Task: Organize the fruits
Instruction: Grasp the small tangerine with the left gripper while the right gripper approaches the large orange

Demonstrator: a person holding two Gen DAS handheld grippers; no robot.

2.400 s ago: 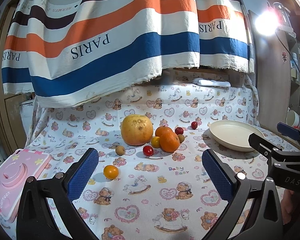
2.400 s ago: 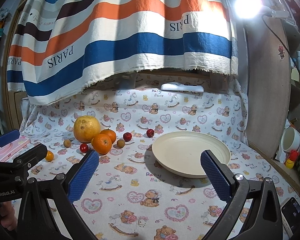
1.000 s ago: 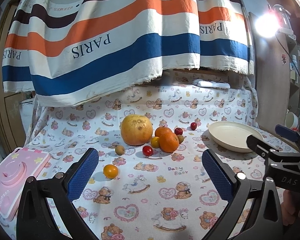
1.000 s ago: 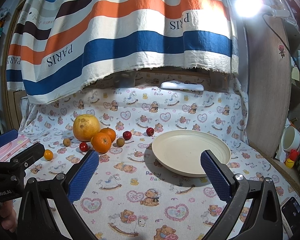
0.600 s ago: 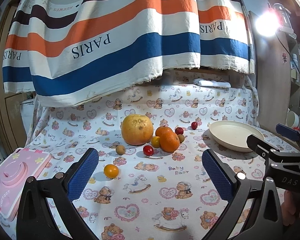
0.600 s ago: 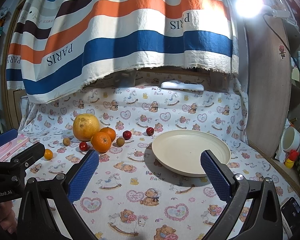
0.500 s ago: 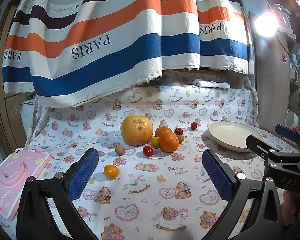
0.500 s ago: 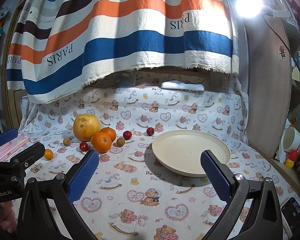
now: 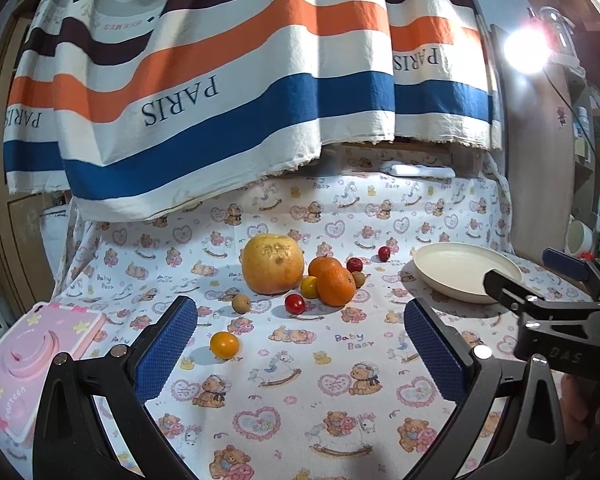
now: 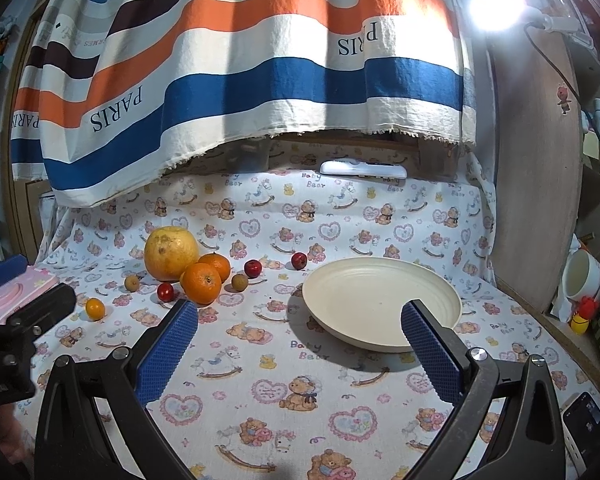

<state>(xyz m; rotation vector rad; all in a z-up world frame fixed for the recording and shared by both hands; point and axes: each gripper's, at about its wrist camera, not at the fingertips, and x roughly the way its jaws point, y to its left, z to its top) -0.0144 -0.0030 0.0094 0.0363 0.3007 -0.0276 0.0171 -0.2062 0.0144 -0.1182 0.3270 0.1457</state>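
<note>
While both claws hover wide apart and empty, the left gripper (image 9: 300, 344) should straddle the small yellow-orange fruit (image 9: 224, 345) near the table's left edge, closing gently; the right gripper (image 10: 299, 344) waits by the empty plate (image 10: 381, 301) toward the right edge.

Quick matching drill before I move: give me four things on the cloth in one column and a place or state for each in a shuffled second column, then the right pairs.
Column one
1. pomelo
2. plate
3. small orange fruit
4. pink case

Column two
A. at the cloth's left edge
B. biggest fruit, at the left of the fruit cluster
C. nothing in it, right of the fruit
D. alone on the cloth, near the left gripper

Pairs: 1-B, 2-C, 3-D, 4-A
</note>
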